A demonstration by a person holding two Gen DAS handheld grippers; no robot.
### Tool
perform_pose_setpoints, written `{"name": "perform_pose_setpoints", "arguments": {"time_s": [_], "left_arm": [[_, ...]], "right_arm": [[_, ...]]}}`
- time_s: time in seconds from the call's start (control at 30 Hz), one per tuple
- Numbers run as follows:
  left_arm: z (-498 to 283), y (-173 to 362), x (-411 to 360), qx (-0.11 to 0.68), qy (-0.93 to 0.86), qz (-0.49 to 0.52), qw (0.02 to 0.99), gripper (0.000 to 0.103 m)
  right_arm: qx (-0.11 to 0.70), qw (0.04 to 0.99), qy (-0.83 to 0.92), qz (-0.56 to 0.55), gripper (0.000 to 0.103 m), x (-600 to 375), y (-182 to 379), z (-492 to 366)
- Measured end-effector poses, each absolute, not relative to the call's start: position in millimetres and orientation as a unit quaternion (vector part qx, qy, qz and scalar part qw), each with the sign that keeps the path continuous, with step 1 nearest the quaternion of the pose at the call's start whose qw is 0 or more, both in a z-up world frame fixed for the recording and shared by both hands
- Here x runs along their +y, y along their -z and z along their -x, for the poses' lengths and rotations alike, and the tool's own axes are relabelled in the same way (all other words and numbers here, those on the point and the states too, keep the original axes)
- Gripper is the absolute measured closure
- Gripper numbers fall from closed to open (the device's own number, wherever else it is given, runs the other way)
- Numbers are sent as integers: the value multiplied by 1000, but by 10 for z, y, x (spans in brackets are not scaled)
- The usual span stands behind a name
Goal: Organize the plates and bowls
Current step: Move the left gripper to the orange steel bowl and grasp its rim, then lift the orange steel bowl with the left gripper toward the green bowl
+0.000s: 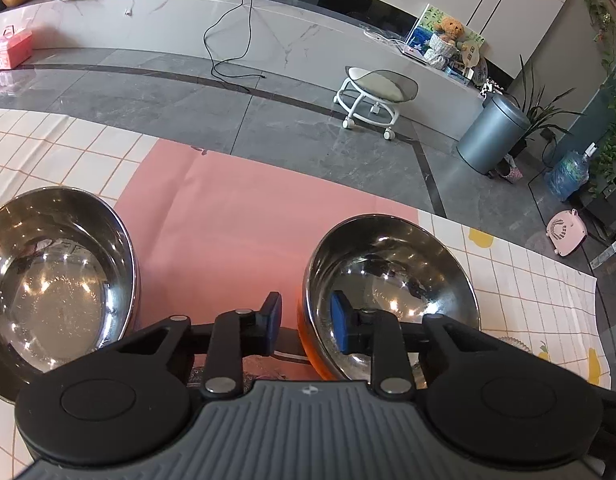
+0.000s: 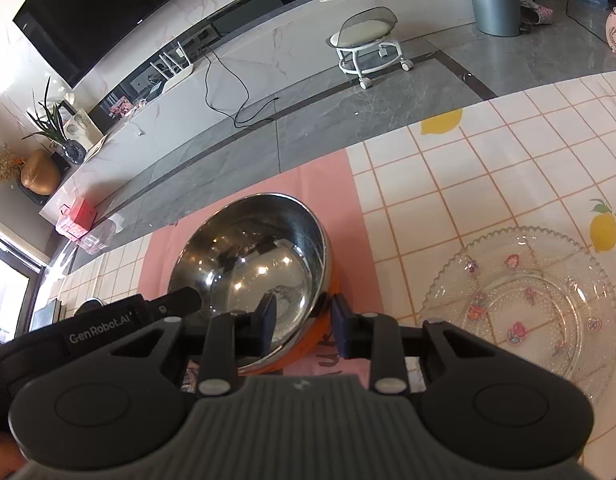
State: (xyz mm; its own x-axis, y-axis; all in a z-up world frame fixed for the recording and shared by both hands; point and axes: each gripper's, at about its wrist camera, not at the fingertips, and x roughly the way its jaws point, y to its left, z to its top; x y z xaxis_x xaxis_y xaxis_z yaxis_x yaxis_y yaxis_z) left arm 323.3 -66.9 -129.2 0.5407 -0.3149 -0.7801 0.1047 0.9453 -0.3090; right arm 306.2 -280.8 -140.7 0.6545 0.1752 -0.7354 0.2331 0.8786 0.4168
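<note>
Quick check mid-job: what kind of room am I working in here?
Most likely a home living room. A large dark TV hangs above a long marble media console, a teddy bear sits on that console, and potted plants stand by the wall.

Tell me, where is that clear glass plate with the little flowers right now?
The glass plate lies flat on the checked tablecloth at the right of the right wrist view, just right of the orange-sided steel bowl and below a printed lemon.
</note>
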Motion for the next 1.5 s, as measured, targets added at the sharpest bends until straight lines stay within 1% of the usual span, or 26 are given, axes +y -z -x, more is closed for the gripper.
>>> {"name": "perform_pose_setpoints", "arguments": {"time_s": [0.03, 0.07, 0.1, 0.13, 0.37, 0.63, 0.83, 1.07, 1.27, 1.5], "left_arm": [[-3240, 1300, -676, 465, 122, 114, 869, 85], [-3241, 1304, -685, 466, 124, 113, 869, 89], [-3240, 1302, -705, 464, 122, 107, 871, 90], [-3232, 1296, -715, 463, 121, 102, 872, 91], [-3117, 1199, -702, 453, 115, 98, 879, 93], [-2778, 822, -599, 432, 103, 93, 891, 94], [-2318, 505, -541, 427, 82, 73, 897, 94], [-1666, 332, -410, 436, 84, 78, 893, 94], [-1232, 352, -47, 456, 65, 93, 882, 93], [-935, 435, 601, 479, 17, 119, 870, 93]], "right_arm": [[415, 876, 17, -245, 75, -2810, 1417, -3068], [416, 876, 19, -244, 77, -2811, 1429, -3074], [417, 875, 20, -245, 82, -2816, 1439, -3078], [418, 873, 22, -249, 83, -2830, 1456, -3079], [419, 873, 19, -248, 85, -2809, 1425, -3025], [409, 883, 6, -231, 88, -2670, 1160, -2771], [416, 878, -14, -238, 90, -2531, 958, -2386], [407, 884, -31, -229, 90, -2418, 735, -1646], [419, 881, -45, -216, 90, -2161, 688, -1119], [450, 867, -95, -192, 90, -1576, 744, -902]]}}
